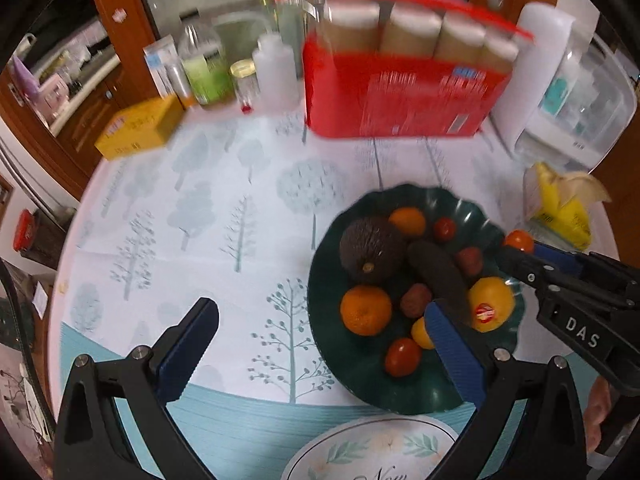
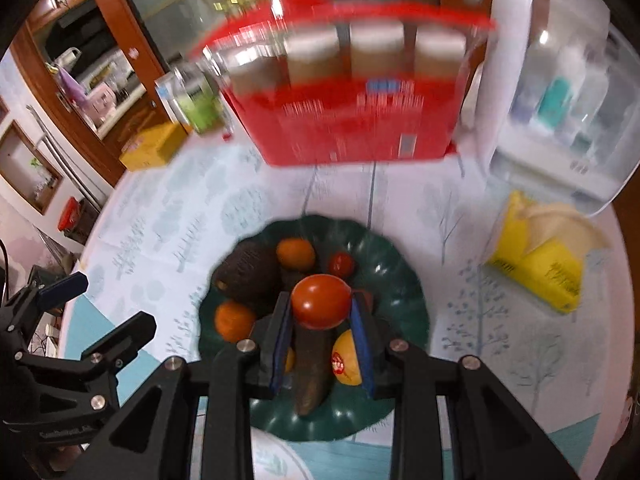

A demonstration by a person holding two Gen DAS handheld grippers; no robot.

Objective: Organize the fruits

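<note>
A dark green scalloped plate on the tree-print tablecloth holds a dark avocado, an orange, a yellow-orange fruit with a red sticker, a long dark fruit, small red tomatoes and brownish-red small fruits. My right gripper is shut on a red tomato above the plate's middle. In the left wrist view it reaches in over the plate's right rim. My left gripper stands open with nothing in it, its right finger over the plate's near side.
A red box of jars stands behind the plate. A yellow carton and bottles sit at the back left, a yellow tissue pack and a white appliance to the right. The round table's edge curves along the left.
</note>
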